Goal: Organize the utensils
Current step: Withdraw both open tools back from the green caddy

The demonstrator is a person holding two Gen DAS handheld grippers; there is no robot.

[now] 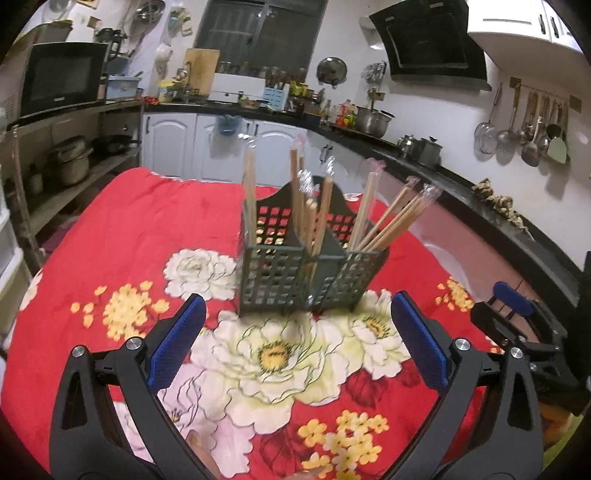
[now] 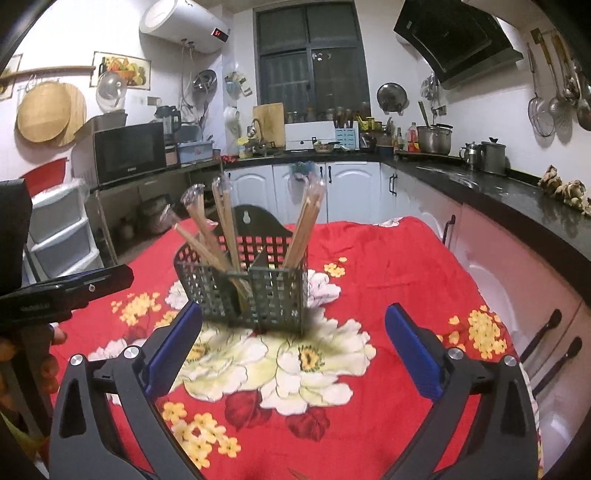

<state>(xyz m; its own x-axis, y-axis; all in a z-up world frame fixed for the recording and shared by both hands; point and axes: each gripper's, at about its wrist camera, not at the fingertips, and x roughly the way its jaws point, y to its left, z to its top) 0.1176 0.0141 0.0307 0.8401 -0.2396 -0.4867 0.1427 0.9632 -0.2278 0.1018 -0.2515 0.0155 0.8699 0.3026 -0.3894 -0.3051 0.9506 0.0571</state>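
A: Any text readable?
B: Barely. Red digits on the water heater (image 2: 183, 25) display, top left in right wrist view — looks like "51", not 100% sure.
A: Microwave (image 2: 130, 152)?
B: Small white brand mark on door bottom edge, too blurry to read. Same in left wrist view.
A: Black gripper body at left edge?
B: Faint embossed lettering, illegible. Nothing else w/ text.
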